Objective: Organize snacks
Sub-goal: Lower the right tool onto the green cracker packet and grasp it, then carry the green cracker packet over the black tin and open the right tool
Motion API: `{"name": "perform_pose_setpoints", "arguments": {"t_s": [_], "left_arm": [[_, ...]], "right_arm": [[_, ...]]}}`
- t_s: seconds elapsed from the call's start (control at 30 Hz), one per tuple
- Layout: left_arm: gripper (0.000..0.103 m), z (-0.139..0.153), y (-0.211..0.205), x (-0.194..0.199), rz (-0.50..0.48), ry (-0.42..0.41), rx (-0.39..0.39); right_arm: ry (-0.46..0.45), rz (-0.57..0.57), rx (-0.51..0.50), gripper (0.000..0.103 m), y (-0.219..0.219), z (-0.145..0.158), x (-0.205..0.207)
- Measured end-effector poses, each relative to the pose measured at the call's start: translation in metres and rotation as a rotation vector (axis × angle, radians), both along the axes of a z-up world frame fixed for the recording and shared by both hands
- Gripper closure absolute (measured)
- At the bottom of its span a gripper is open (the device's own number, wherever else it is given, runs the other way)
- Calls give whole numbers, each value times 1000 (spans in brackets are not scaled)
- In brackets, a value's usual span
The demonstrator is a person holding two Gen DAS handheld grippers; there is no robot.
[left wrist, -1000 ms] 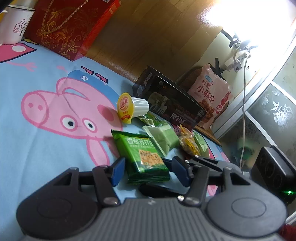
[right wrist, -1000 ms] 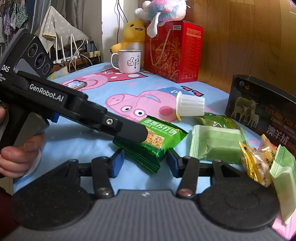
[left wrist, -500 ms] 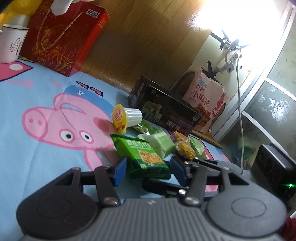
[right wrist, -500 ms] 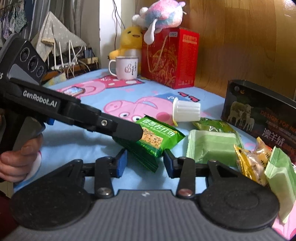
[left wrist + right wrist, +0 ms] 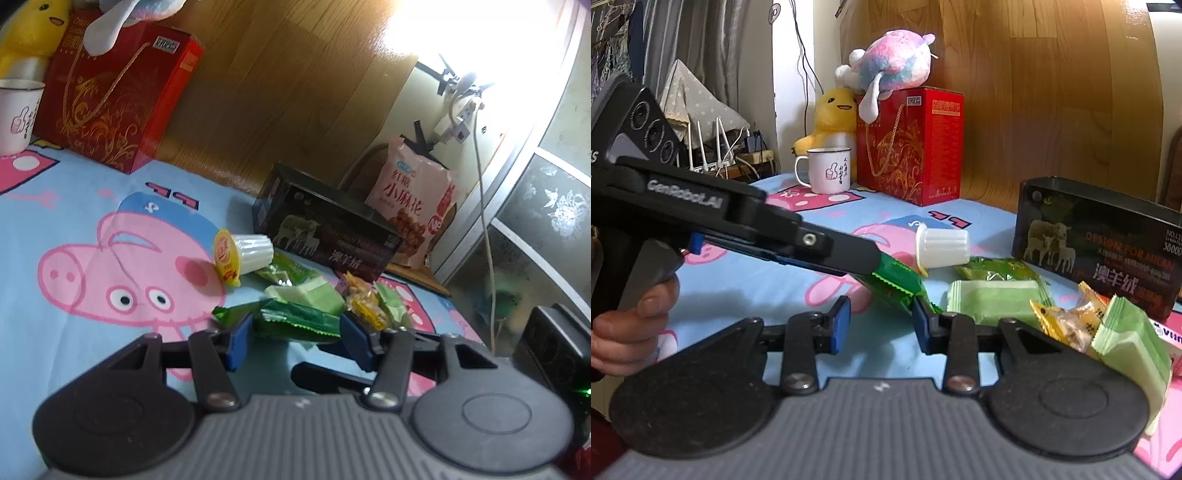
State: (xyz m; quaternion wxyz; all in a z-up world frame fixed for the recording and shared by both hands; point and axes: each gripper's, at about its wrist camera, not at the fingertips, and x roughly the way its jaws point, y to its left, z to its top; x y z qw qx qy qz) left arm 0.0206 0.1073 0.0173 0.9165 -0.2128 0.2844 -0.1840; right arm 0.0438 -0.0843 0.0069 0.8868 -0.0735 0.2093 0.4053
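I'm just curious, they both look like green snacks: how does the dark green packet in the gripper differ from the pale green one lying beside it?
The dark green packet is glossy and deep green; the pale green packet is matte and light. The dark one is lifted off the bedsheet, tilted, held by the left gripper; the pale one lies flat and untouched. The dark one looks thinner, the pale one puffier. Both are sealed wrappers with zigzag ends.

White mug [image 5: 827,170] beside red gift box [image 5: 912,146]; yellow plush duck [image 5: 831,122] behind, pastel plush toy [image 5: 890,66] on top.
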Motion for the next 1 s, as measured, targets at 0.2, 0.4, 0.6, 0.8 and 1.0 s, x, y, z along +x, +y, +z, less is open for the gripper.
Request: {"name": "perform_pose_setpoints", "arguments": {"t_s": [0.2,0.4,0.6,0.8,1.0], "left_arm": [[48,-11,1,1,-20,60,-15],[31,-15,12,-12,-61,88,-52],[25,-15,35,-15,-31,106,-142],[30,-23,26,13,-47,156,-141],[47,-22,11,11,-71,131,-83]], "right_arm": [[11,18,-47,62,1,-4,-3],[27,64,-112,57,7,-9,-7],[37,69,-132,46,9,-11,-6],[38,75,-157,36,15,-12,-4],[22,40,-161,47,20,-12,1]]}}
